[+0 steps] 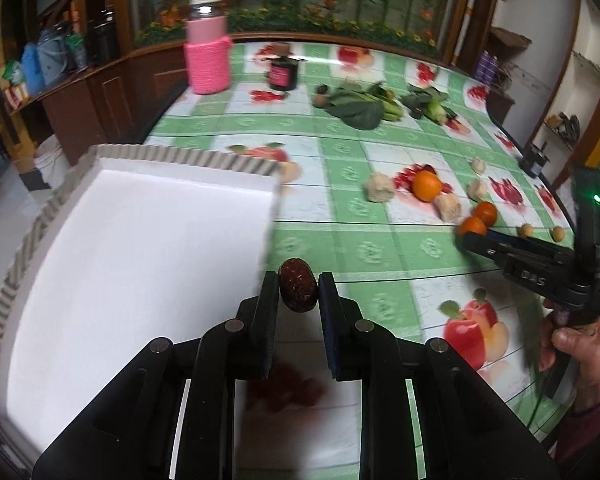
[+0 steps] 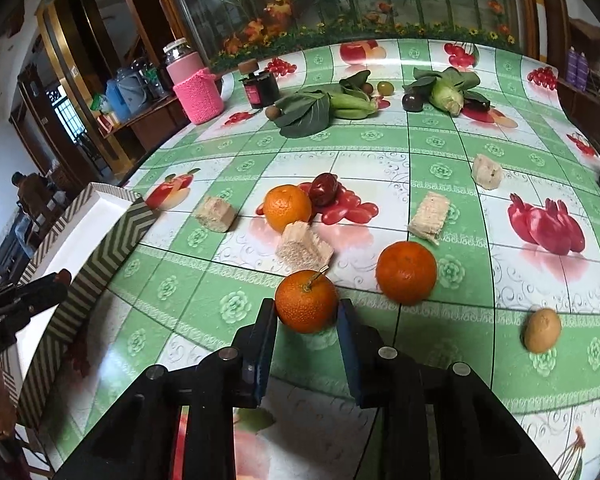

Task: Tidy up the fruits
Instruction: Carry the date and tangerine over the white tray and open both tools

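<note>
- Holding a red jujube between its two fingers, the left hand-held gripper is narrowly closed on the fruit, just beside the near right corner of the white tray.
- Tray: chevron-patterned rim, white floor; no fruit visible inside it in either view. Judgement: sorting is at an early stage, with this jujube likely the first piece to go in.
- Right hand-held gripper: fingers bracket a stemmed mandarin, well right of the tray. The left pad looks to be touching the peel, the right pad touching or nearly so; the fruit seems to sit on the desk, so I cannot tell if the grip is firm.
- Fruit left on the desk, all right of the tray: a second mandarin, a third mandarin, another red jujube touching or just behind that one, a small tan fruit.
- Non-fruit mixed among them: pale crumbly blocks; leafy greens and corn far beyond the tray.
- Small round fruits near the greens are too small to identify.
- Estimate: most of the task remains.
</note>
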`<state>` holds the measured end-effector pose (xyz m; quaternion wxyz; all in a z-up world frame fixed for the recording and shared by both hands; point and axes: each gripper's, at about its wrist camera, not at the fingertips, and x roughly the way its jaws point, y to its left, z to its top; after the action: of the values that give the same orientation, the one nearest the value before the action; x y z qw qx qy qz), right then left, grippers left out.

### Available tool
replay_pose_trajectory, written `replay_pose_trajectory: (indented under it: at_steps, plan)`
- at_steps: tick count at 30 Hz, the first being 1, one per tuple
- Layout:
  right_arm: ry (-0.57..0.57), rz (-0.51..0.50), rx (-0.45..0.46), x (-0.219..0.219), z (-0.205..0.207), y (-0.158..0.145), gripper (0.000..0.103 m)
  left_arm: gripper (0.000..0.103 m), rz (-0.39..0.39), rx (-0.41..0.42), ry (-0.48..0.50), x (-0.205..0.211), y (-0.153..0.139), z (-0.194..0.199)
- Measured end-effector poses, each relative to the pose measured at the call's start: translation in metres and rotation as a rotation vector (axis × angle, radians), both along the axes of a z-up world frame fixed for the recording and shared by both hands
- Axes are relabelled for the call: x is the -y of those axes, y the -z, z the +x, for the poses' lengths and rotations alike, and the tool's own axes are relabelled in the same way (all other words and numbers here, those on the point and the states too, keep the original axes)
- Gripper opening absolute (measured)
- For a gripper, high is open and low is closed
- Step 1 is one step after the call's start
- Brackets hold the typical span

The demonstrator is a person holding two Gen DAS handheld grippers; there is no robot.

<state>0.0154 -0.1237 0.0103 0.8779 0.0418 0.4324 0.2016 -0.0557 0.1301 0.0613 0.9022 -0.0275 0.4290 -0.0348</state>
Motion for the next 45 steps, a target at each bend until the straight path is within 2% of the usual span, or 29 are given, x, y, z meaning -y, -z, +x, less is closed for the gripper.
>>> replay_pose_trajectory:
  at_steps: [5, 10, 17, 21, 25, 27, 30, 34, 37, 39, 41, 45]
  plan:
    - [-0.078, 0.06, 0.022, -0.026, -0.015, -0.022, 0.03, 0.019, 0.014, -0.01, -0.07, -0.034, 0.0, -0.009]
    - [-0.241, 0.116, 0.027, -0.086, -0.018, -0.042, 0.03, 0.019, 0.013, -0.027, -0.114, -0.061, -0.002, -0.015]
    - [-0.404, 0.087, 0.03, -0.183, -0.003, -0.048, 0.03, 0.019, 0.004, -0.077, -0.16, -0.084, 0.006, -0.013]
    - [-0.456, 0.004, 0.023, -0.225, 0.011, -0.036, 0.03, 0.019, -0.014, -0.069, -0.207, -0.083, 0.013, -0.015]
    - [-0.456, -0.058, 0.002, -0.236, 0.026, -0.023, 0.03, 0.019, -0.033, -0.057, -0.213, -0.074, 0.019, -0.016]
    - [-0.462, -0.083, 0.003, -0.237, 0.029, -0.019, 0.03, 0.019, -0.085, -0.101, -0.186, -0.067, 0.027, -0.014]
    - [-0.482, -0.098, -0.003, -0.238, 0.033, -0.016, 0.03, 0.019, -0.108, -0.107, -0.161, -0.055, 0.027, -0.012]
    - [-0.505, -0.117, -0.026, -0.242, 0.038, -0.009, 0.03, 0.02, -0.139, -0.116, -0.2, -0.06, 0.027, -0.008]
    - [-0.502, -0.101, -0.035, -0.239, 0.036, -0.013, 0.032, 0.02, -0.151, -0.163, -0.258, -0.076, 0.034, -0.003]
    - [-0.492, -0.07, -0.027, -0.234, 0.034, -0.016, 0.039, 0.021, -0.178, -0.172, -0.258, -0.082, 0.037, -0.001]
    - [-0.474, -0.048, -0.024, -0.229, 0.032, -0.021, 0.04, 0.022, -0.187, -0.176, -0.248, -0.084, 0.036, 0.0]
    - [-0.44, -0.002, -0.016, -0.209, 0.018, -0.035, 0.04, 0.035, -0.175, -0.157, -0.262, -0.087, 0.032, -0.004]
